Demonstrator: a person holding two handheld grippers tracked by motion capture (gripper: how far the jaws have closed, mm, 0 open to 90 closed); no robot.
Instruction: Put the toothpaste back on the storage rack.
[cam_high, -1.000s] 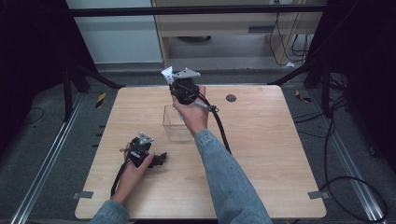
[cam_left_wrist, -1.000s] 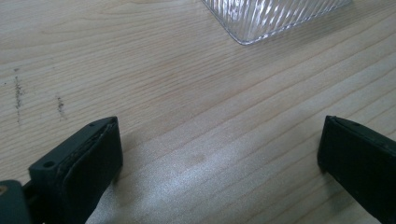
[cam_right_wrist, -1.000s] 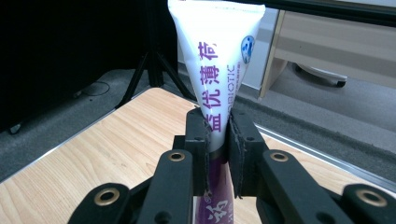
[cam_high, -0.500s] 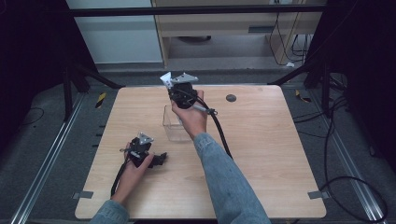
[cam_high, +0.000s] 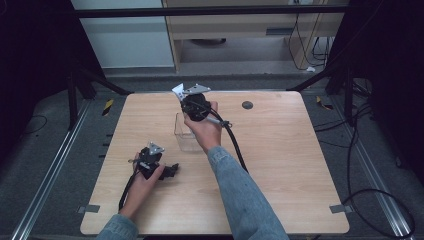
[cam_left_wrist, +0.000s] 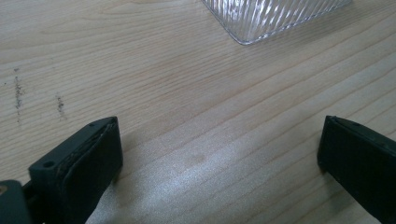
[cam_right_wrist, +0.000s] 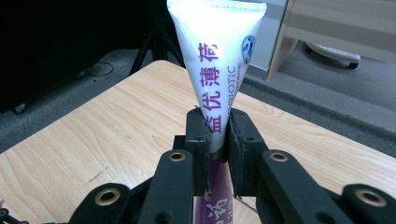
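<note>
Now: right claw around tube

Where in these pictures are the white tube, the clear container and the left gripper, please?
White tube (cam_right_wrist: 215, 56), right gripper view: on its printed white body above the jaws.
Clear container (cam_high: 184, 134), high view: on its see-through side wall.
Left gripper (cam_left_wrist: 219, 154), left gripper view: midway between its open jaws.
</note>
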